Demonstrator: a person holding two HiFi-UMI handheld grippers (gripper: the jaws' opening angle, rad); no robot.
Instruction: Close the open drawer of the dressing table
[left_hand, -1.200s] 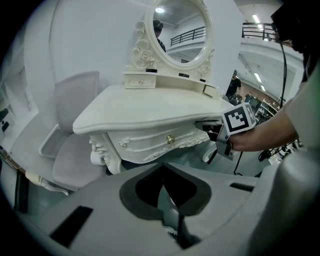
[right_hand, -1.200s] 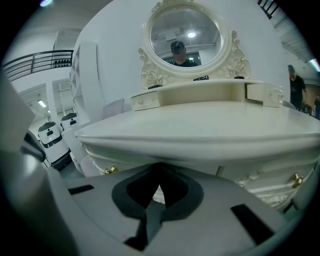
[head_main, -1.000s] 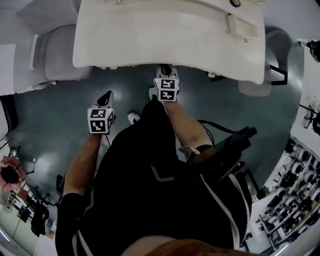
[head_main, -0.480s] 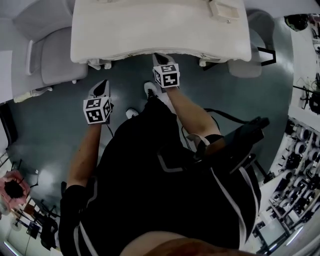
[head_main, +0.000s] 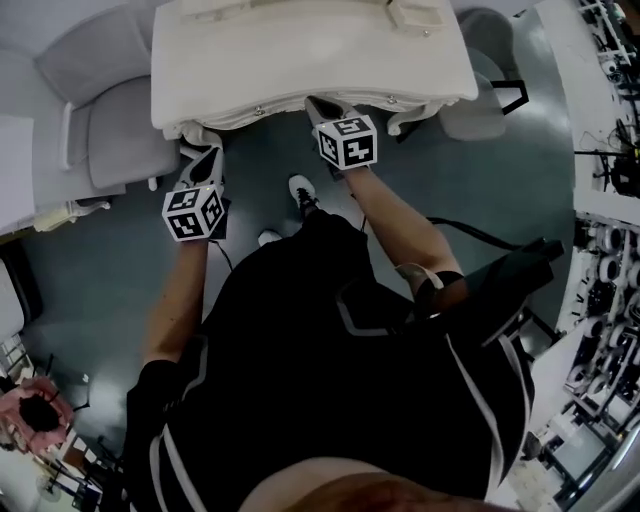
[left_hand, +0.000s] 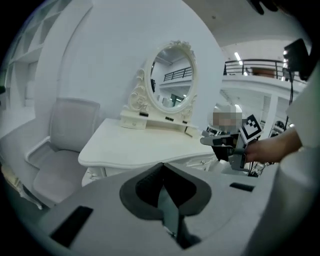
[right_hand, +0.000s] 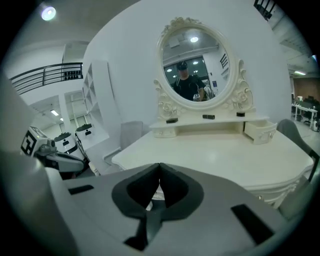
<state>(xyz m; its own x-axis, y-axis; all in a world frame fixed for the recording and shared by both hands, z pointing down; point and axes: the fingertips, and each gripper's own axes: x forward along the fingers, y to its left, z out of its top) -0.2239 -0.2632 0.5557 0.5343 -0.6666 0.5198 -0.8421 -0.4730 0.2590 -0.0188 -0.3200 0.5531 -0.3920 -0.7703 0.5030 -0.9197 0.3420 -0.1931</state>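
Head view: left gripper (head_main: 205, 162) and right gripper (head_main: 320, 106) hover at the front edge of the dressing table (head_main: 300, 60), jaws pressed together and empty, probably readied as pushers. Its open drawer (head_main: 408, 14) juts out near the rear right corner, well apart from both.

Noted dark, faintly glossy floor (head_main: 90, 280). Grey padded armchair (head_main: 120, 140) at left, second grey chair (head_main: 468, 118) at right. Plain white wall (left_hand: 100, 50) behind, tall white shelving (right_hand: 100, 100) along it. Saw railed mezzanine (left_hand: 260, 66) and lit ceiling spot (right_hand: 48, 13). Cluttered white bench (head_main: 600, 200) at right edge.
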